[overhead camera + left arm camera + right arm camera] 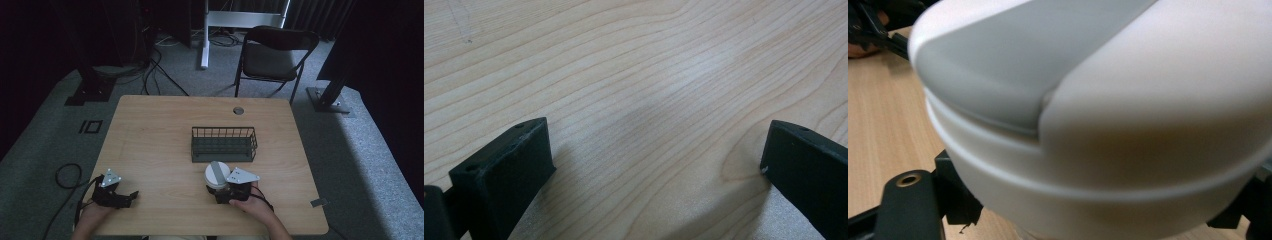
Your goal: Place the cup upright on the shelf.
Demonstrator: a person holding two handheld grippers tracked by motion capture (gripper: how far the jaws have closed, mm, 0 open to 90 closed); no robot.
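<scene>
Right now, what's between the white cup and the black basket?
Nothing. In the high view, just a thin strip of bare table separates the white cup, held by the right gripper, from the wire basket.

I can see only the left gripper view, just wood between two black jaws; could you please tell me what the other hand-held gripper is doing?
Observer: The right hand-held gripper is closed on a white cup with a grey-striped lid.
Operator: Thank you; where is the cup?
Observer: Just in front of a black wire basket, on the person's side.
Operator: Is anything in the basket?
Observer: It looks empty in the high view.
</scene>
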